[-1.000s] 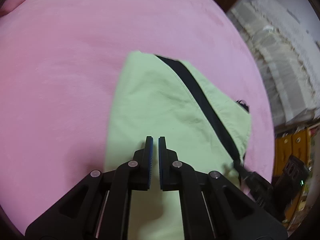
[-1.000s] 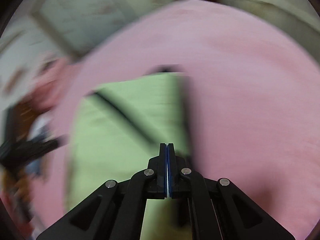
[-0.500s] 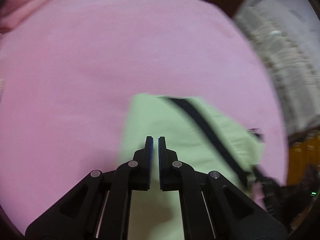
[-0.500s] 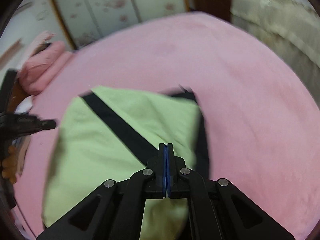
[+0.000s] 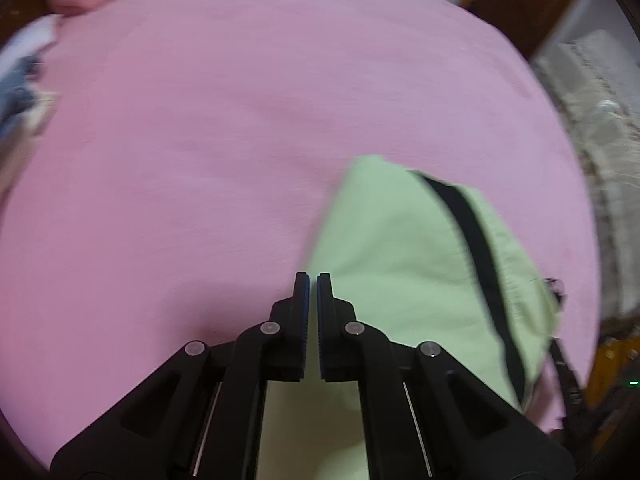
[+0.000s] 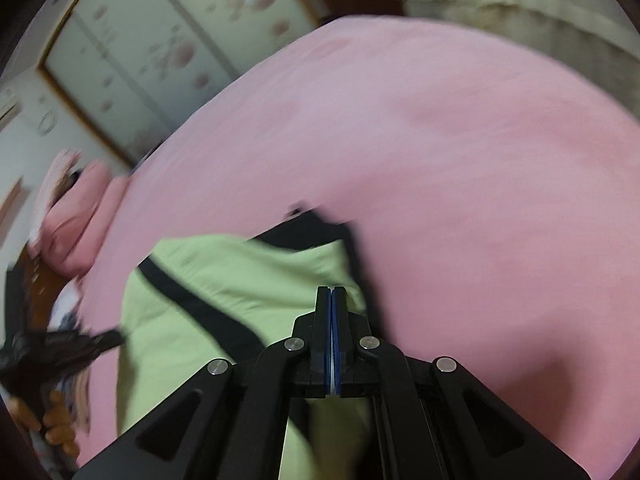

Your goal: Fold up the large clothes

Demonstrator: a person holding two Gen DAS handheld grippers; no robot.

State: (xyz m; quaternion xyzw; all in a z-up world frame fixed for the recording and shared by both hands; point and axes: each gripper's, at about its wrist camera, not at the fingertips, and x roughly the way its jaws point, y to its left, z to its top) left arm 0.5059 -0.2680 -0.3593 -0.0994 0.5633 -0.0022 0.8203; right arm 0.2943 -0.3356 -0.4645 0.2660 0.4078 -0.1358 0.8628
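Note:
A light green garment [image 5: 400, 260] with a black stripe [image 5: 476, 248] lies folded on the pink bed [image 5: 200, 140]. My left gripper [image 5: 313, 280] hangs over the garment's left edge, shut, with nothing seen between its pads. In the right wrist view the same garment [image 6: 240, 280] fills the lower left, its black stripe [image 6: 192, 304] running diagonally. My right gripper [image 6: 331, 292] is over the garment's right part with its pads pressed together and no cloth visible between them. The left gripper [image 6: 60, 344] shows at the left edge, held by a hand [image 6: 56, 428].
Pink bedding [image 6: 480, 160] stretches far beyond the garment. A pink pillow [image 6: 76, 220] lies at the bed's far left corner. Floral sliding doors [image 6: 140, 52] stand behind, and a beige lace cover [image 5: 600, 140] lies beside the bed. Wooden furniture [image 5: 612, 360] borders the right.
The left gripper has drifted left, so the garment now lies lower and further right in its view. The right view has rolled and shows more of the room. Both grippers stayed shut.

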